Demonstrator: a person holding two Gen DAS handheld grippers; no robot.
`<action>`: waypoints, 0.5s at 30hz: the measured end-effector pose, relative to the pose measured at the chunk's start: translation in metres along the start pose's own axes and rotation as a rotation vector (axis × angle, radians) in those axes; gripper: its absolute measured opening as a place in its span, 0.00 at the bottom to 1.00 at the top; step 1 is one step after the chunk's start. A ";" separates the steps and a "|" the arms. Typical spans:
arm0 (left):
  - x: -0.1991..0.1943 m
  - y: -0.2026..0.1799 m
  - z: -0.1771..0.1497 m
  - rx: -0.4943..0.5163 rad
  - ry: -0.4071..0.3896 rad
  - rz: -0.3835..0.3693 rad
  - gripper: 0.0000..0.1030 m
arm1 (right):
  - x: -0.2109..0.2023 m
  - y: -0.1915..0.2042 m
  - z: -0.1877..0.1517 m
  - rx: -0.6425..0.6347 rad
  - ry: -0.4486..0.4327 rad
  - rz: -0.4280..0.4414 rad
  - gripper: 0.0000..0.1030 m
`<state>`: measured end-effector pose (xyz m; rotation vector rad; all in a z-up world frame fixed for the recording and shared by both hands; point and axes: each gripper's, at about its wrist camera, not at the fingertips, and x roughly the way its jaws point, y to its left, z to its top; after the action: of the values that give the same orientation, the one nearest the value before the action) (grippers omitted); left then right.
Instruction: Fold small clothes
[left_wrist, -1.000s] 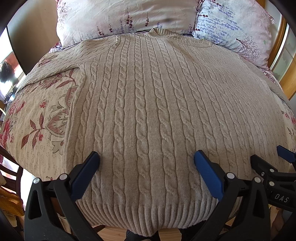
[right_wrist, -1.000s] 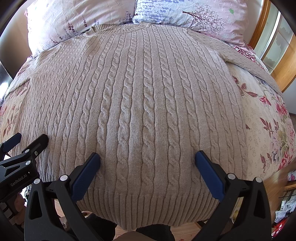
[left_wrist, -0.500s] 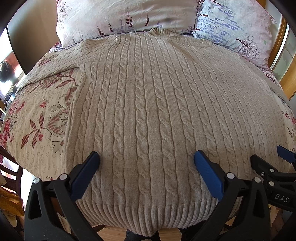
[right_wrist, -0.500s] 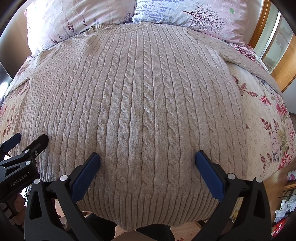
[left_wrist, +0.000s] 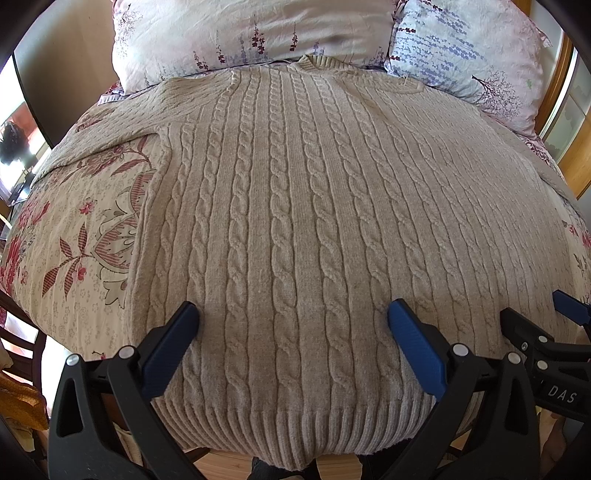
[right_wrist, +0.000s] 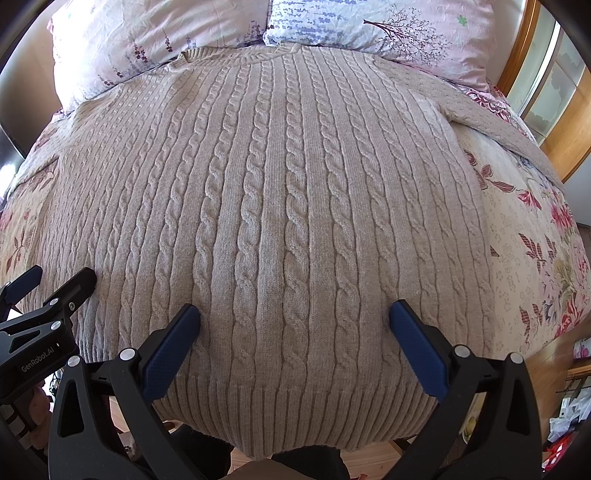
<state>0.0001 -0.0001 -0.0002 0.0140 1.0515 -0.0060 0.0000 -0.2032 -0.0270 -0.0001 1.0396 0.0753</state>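
Fingers of the left gripper (left_wrist: 291, 321) and right gripper (right_wrist: 293, 321) were spread wide, grasping nothing, above the beige cable-knit sweater (left_wrist: 295, 221) laid flat on the floral-printed bedspread (left_wrist: 74, 258); sleeve ends were cut off. Nothing was changed from before.

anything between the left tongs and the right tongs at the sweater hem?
Only sweater: in the left wrist view, cable knit and ribbed hem span the stretch between the left tongs and right tongs. Both open, gripping nothing.
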 end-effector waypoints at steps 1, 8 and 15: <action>0.000 0.000 0.000 0.000 0.000 0.000 0.98 | 0.000 0.000 0.000 0.000 0.000 0.000 0.99; 0.000 0.000 0.000 0.000 0.001 0.000 0.98 | 0.000 0.000 0.000 -0.001 0.001 0.000 0.99; 0.000 0.000 0.000 0.000 0.001 0.000 0.98 | 0.004 0.003 0.002 0.002 0.015 -0.003 0.99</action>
<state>0.0001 -0.0001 -0.0002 0.0141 1.0527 -0.0059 0.0031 -0.2004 -0.0295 -0.0005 1.0551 0.0720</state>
